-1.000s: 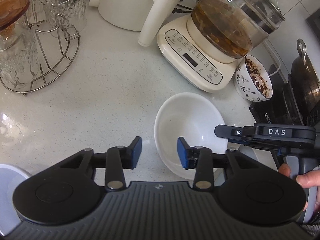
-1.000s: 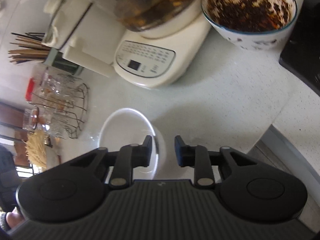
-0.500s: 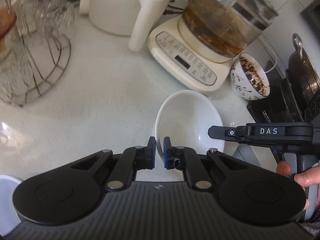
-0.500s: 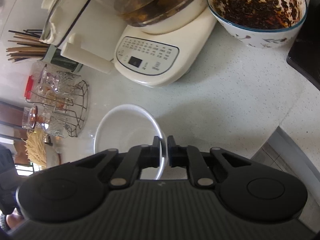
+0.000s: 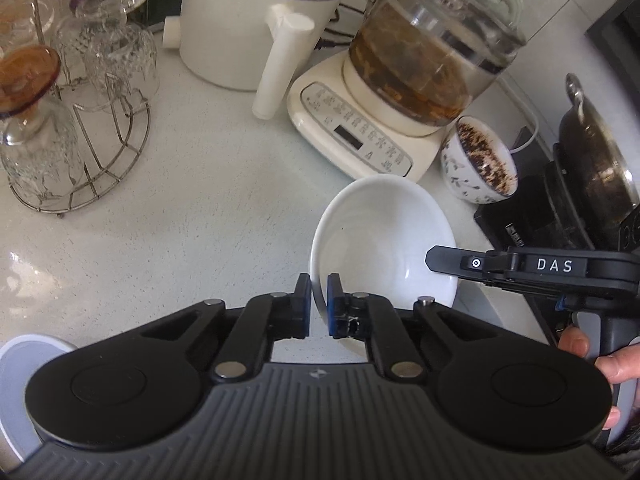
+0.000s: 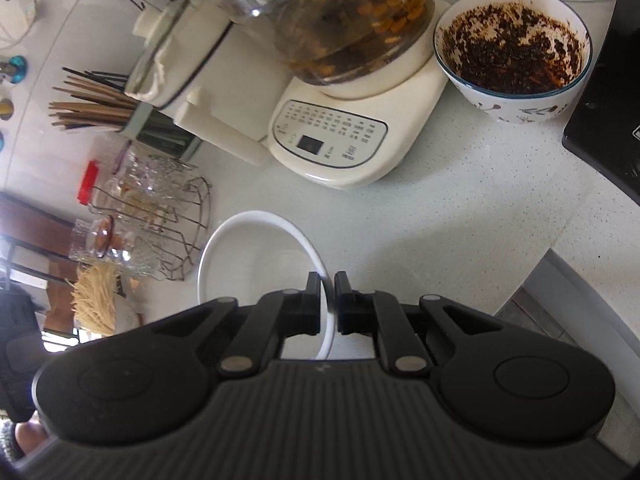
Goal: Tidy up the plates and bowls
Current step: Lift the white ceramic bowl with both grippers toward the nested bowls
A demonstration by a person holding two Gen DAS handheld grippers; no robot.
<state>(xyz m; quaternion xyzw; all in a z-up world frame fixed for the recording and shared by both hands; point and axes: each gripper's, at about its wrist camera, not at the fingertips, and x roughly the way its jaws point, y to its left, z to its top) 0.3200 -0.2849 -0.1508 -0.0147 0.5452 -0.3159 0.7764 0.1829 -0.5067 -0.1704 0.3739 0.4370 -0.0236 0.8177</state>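
A white bowl [image 5: 384, 240] is held over the pale speckled counter [image 5: 208, 208], tilted in the left wrist view. My left gripper [image 5: 319, 294] is shut on its near-left rim. My right gripper [image 6: 328, 294] is shut on the opposite rim of the same bowl [image 6: 256, 264]; it also shows in the left wrist view [image 5: 440, 262] reaching over the bowl's right side. The bowl is empty.
A cream electric kettle base with a glass pot [image 5: 400, 120] stands just behind. A patterned bowl of dark flakes [image 5: 478, 170] sits to its right, beside a black stove with a pan [image 5: 592, 168]. A wire rack of glasses [image 5: 68, 120] stands at left, a white appliance [image 5: 256, 28] behind.
Both grippers went from open to shut on the white bowl's rim, then raised and tilted it off the counter.
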